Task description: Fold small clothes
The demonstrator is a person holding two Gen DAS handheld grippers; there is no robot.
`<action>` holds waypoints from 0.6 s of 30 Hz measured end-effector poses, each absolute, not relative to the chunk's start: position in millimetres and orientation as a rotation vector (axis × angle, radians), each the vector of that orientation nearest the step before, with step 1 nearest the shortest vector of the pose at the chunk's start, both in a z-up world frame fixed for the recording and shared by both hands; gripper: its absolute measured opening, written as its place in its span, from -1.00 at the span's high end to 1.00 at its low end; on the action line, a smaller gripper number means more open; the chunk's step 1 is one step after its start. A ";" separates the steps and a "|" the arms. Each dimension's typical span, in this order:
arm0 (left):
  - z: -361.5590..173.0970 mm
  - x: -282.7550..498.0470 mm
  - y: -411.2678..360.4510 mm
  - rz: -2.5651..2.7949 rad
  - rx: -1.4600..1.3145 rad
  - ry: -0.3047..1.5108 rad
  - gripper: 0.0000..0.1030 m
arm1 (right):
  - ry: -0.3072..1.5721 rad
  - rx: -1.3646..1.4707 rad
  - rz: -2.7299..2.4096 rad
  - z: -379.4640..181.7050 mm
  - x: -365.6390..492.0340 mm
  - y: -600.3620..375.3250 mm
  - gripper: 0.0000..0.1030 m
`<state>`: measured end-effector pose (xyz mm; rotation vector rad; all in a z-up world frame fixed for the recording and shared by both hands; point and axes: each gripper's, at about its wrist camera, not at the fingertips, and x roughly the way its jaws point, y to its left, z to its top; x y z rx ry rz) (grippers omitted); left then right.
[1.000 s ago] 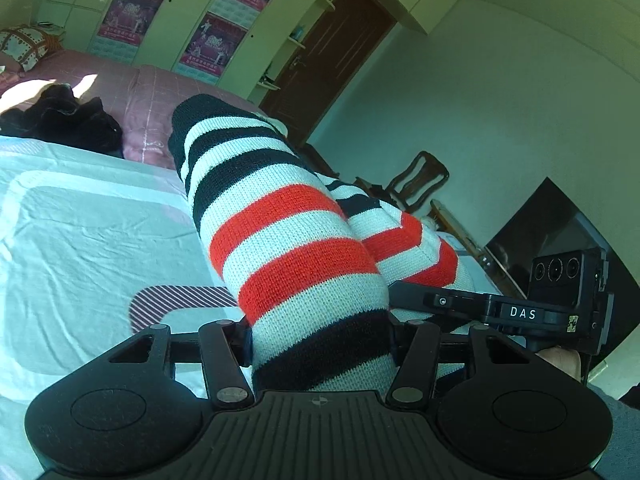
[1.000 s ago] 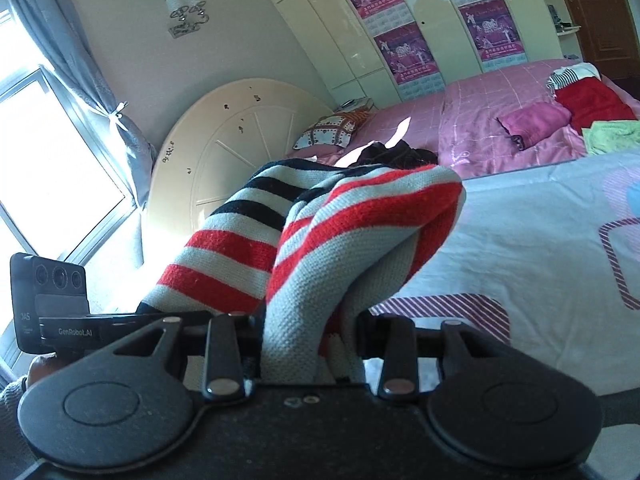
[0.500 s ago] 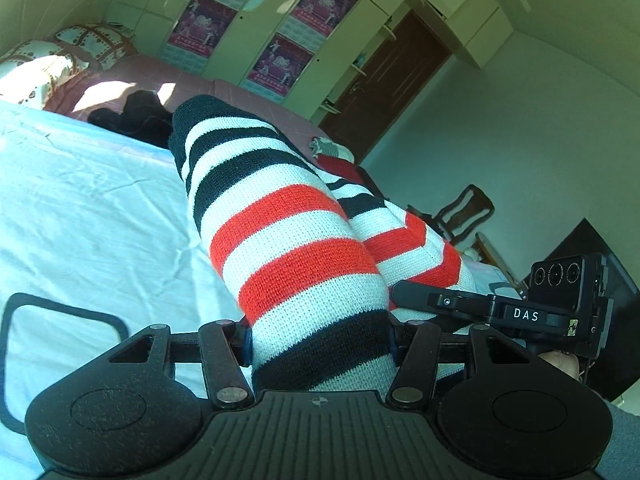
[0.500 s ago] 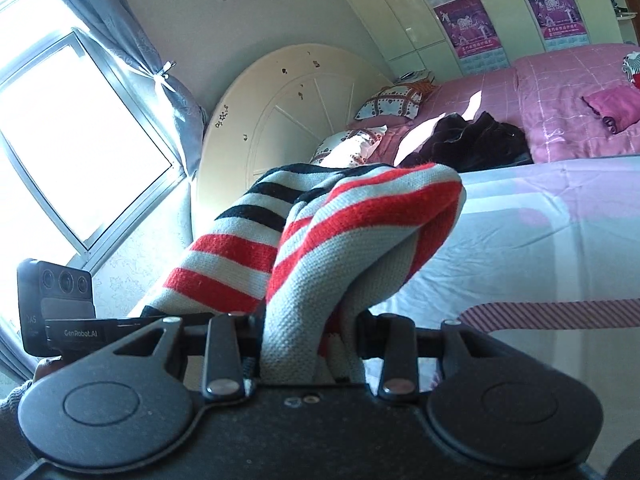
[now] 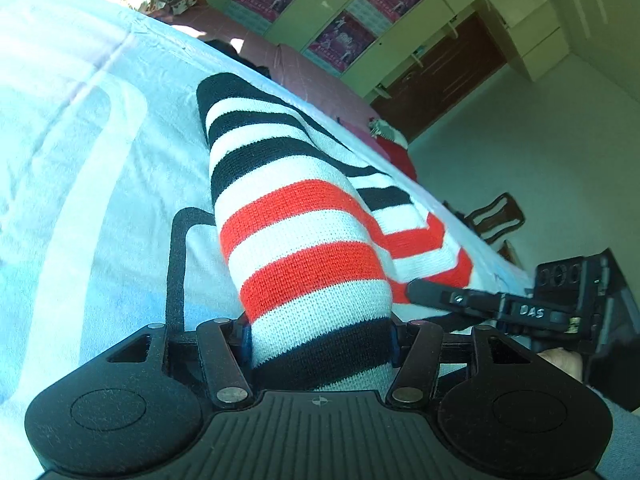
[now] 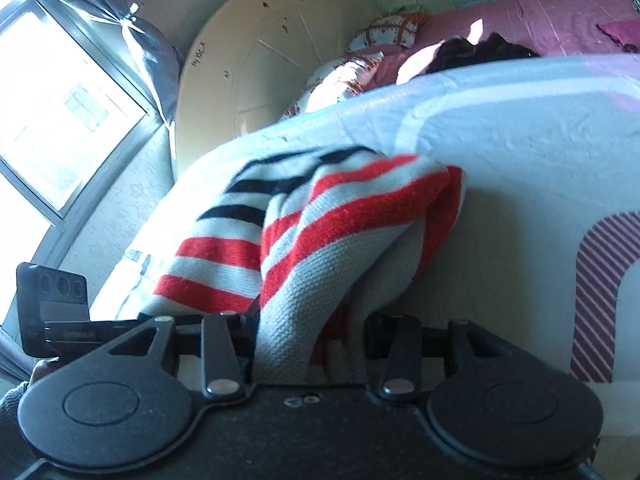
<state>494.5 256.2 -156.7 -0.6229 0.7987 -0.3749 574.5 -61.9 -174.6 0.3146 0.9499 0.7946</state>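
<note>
Closest to me, my left claw (image 5: pixel 320 344) is clamped on the black-edged end of the striped sweater (image 5: pixel 296 220), the knit bunched thick between the fingers. My right claw (image 6: pixel 312 340) is likewise closed on a gathered fold of the same sweater (image 6: pixel 344 236), with a red stripe and the pale reverse of the knit pinched in the gap. I hold both ends at once so the cloth hangs as one even span and can be laid down without twisting.

Just beyond the claws the sweater slopes away toward the bed sheet (image 5: pixel 92 168). In the left view its far end seems to meet the sheet; in the right view the folded hump sits low against the pale sheet (image 6: pixel 520 168), though I cannot tell whether it is actually resting there. I judge I am partway through carrying a fold over, and lowering it flat comes next. The bulk in each claw could drag the layers askew when I let go.

Further off, the other gripper's camera block (image 5: pixel 568 280) shows beside the sweater. Beyond that lie a patterned pillow (image 6: pixel 388 32), a dark heap of clothing (image 6: pixel 480 50) on the pink blanket (image 6: pixel 568 12), the round headboard (image 6: pixel 260 52) and the window (image 6: pixel 60 112).
</note>
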 end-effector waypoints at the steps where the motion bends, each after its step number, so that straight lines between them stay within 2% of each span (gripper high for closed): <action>1: -158.1 491.8 256.9 -0.377 -0.633 0.792 -0.14 | 0.953 0.354 0.799 -178.8 575.4 -67.9 0.02; 3: -157.1 486.7 259.9 -0.370 -0.634 0.784 -0.20 | 0.958 0.396 0.789 -177.3 575.6 -80.3 -0.04; 5: -147.9 476.4 261.6 -0.326 -0.595 0.758 -0.35 | 0.930 0.370 0.760 -162.3 572.3 -90.7 -0.20; 6: -141.9 475.9 264.1 -0.306 -0.581 0.731 -0.49 | 0.900 0.363 0.748 -151.7 570.2 -96.1 -0.19; 10: -126.3 496.3 270.9 -0.226 -0.585 0.673 -0.52 | 0.813 0.355 0.697 -128.1 588.2 -96.8 -0.08; 13: -140.1 530.3 271.2 -0.142 -0.510 0.771 -0.57 | 0.881 0.199 0.616 -141.8 613.3 -69.6 -0.04; 15: -153.5 539.5 269.1 -0.106 -0.505 0.815 -0.73 | 0.895 0.135 0.577 -153.3 616.4 -65.2 -0.27; 16: -154.5 535.2 272.9 -0.111 -0.512 0.808 -0.73 | 0.893 0.115 0.558 -155.6 614.4 -65.5 -0.36; 18: -143.1 517.8 274.6 -0.110 -0.528 0.784 -0.73 | 0.888 0.135 0.551 -147.4 603.6 -73.6 -0.24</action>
